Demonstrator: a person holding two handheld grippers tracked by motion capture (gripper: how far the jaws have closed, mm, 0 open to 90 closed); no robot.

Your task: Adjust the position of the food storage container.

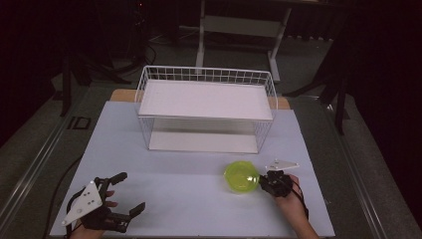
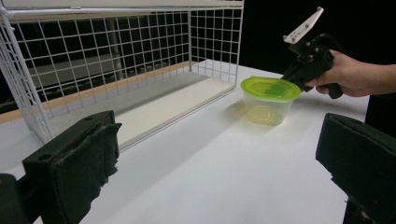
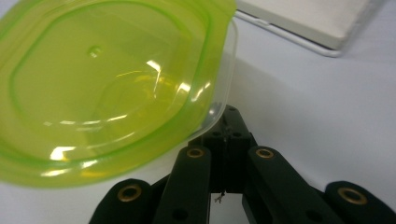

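A clear plastic container with a lime-green lid (image 1: pixel 241 177) (image 2: pixel 270 93) (image 3: pixel 107 84) is on the white table, right of centre. My right gripper (image 1: pixel 261 181) (image 2: pixel 292 81) (image 3: pixel 226 119) meets it from the right, shut on the edge of its rim and lid. The right gripper view shows the lid close up, slanting across the jaws. My left gripper (image 1: pixel 132 191) (image 2: pixel 219 158) hovers open at the table's front left, far from the container. Nothing is between its fingers (image 2: pixel 70 163).
A white wire basket (image 1: pixel 206 69) (image 2: pixel 116 56) stands on its side at the back middle, its open side facing the person. A white board (image 1: pixel 204 99) lies on top of it. The white tabletop (image 1: pixel 189 199) lies between the grippers. Dark stands and a floor surround the table.
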